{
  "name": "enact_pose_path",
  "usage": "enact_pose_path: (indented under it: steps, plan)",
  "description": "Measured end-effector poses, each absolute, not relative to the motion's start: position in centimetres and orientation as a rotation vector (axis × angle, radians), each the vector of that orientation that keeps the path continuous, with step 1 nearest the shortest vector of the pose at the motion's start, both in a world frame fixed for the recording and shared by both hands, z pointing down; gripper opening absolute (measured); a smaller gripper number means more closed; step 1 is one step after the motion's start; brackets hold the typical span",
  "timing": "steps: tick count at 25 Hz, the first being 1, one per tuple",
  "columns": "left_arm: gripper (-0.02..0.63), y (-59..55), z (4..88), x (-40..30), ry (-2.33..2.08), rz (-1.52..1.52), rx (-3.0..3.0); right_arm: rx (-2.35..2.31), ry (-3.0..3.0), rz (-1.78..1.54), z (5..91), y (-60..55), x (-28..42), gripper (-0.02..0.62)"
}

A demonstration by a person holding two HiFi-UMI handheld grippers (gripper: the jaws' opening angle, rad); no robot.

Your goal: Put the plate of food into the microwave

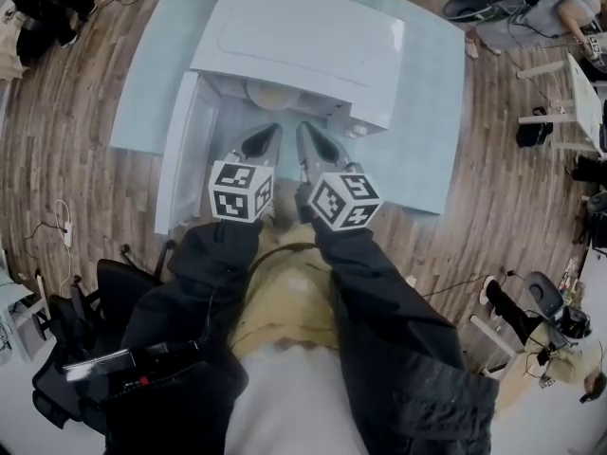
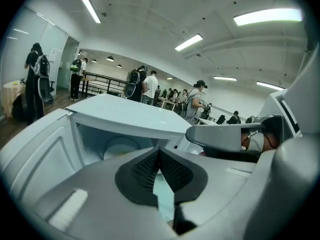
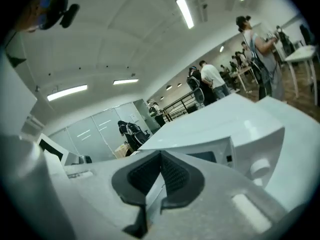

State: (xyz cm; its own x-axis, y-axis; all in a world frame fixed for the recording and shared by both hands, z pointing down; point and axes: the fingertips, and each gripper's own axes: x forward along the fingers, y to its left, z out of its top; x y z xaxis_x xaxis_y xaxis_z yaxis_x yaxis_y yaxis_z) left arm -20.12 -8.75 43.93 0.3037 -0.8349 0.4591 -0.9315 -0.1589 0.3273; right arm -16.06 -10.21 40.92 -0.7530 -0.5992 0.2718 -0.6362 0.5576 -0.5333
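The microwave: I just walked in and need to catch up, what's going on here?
A person holds a left hand-held gripper and a right hand-held gripper just in front of the white microwave. Both are shut and empty. The microwave's door stands open, and the plate sits inside the cavity.

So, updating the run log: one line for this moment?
plate: inside microwave; door: open; left gripper: shut, empty; right gripper: shut, empty
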Motion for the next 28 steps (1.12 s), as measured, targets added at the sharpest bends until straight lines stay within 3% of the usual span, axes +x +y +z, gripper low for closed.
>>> enact_pose_path:
  steps: [15,28]
  plan:
    - [-0.003,-10.8,32.9,-19.4,-1.79,0.121,2.177,1.226,-2.874,0.313,28.7,-11.6,-10.8,-0.005]
    - [-0.003,-12.2,27.5,-18.7,-1.927,0.069,2.273,1.326,-2.893,0.07,24.5,-12.9,-9.5,-0.006]
